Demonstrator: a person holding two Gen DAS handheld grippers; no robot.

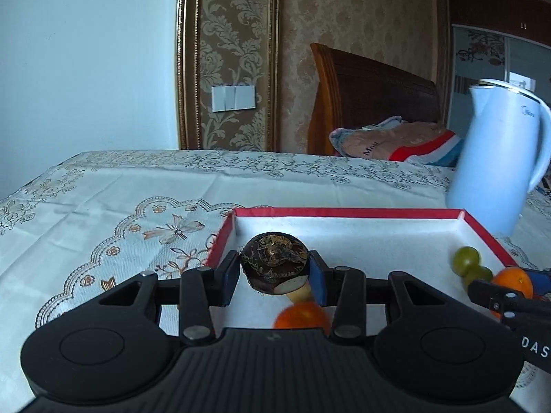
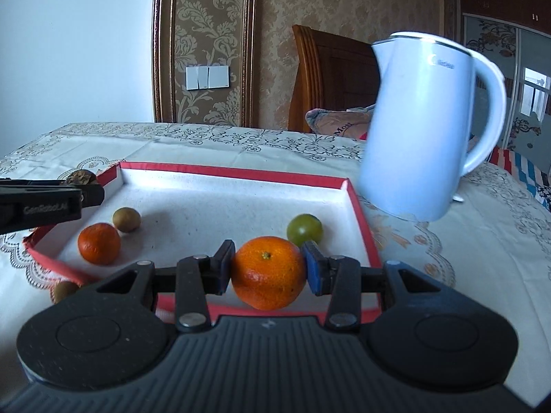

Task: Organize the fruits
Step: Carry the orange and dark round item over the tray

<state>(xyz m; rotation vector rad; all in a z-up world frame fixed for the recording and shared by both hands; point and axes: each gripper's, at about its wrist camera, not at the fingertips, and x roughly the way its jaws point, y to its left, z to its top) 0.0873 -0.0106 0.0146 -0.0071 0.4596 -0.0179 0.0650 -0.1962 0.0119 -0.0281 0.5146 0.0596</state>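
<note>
At centre frame, the left gripper (image 1: 274,272) pinched a dark brown fruit (image 1: 273,268) and the right gripper (image 2: 268,267) an orange (image 2: 268,272) (both clamped snug), carried above the red-rimmed tray (image 2: 237,172), presumably for sorting.

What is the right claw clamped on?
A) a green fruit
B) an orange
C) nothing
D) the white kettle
B: in the right wrist view, the right claw has its blue pads pressed against both sides of an orange, above the red-rimmed tray.

Open white floor mid-tray (image 2: 213,203); kettle (image 2: 423,127) close beyond the right rim; loose fruit along both sides
</note>
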